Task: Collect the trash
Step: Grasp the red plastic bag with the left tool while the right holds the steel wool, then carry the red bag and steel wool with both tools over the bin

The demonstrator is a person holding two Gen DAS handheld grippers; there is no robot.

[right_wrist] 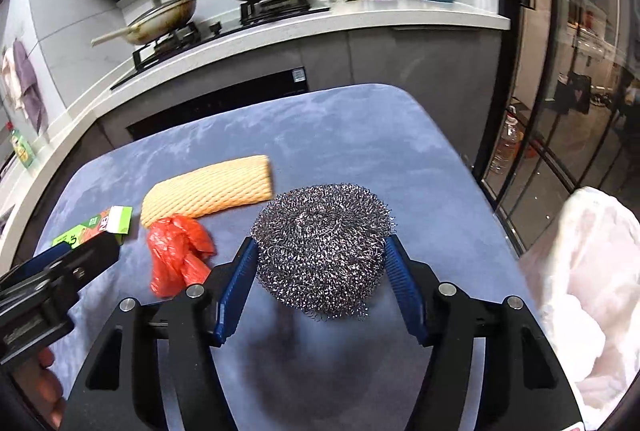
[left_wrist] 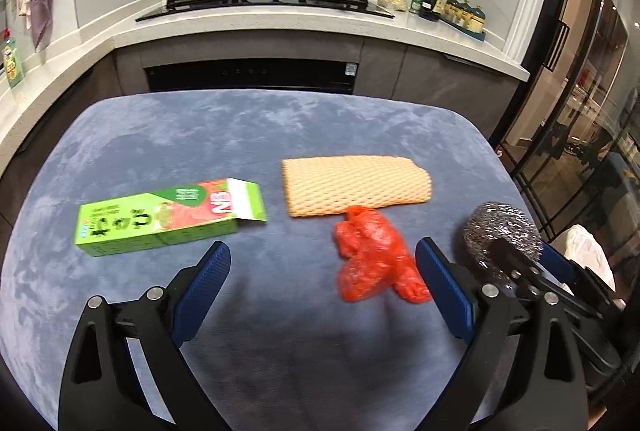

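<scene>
I have the right tool (right_wrist: 320,263) closed in on the steel-wool scourer (right_wrist: 322,247): its blue pads (right_wrist: 240,283) press against both flanks of the ball, so it sits gripped between them, about half the full opening wide. Whether the ball is lifted off the blue-covered bench (right_wrist: 360,135) or resting on it I cannot tell from the wrist view. The white bag (right_wrist: 588,271) lies off my right side, past the bench edge, and I judge that to be where the trash goes, so the carrying move runs rightward and slightly back.

My left tool (left_wrist: 320,267) is spread wide and holds nothing. The crumpled red plastic bag (left_wrist: 372,259) lies just ahead of it and to the right, close against the inner face of its right finger, with its long axis running away from me toward the tan foam net sleeve (left_wrist: 354,185), whose near edge it touches. The green carton (left_wrist: 168,219) lies ahead and left of the left tool, long axis across my view, with its flap open at the right end. Both are nearer my left than my right, so I would take them with that side: the red bag needs only a small shift right to centre between the fingers.
</scene>
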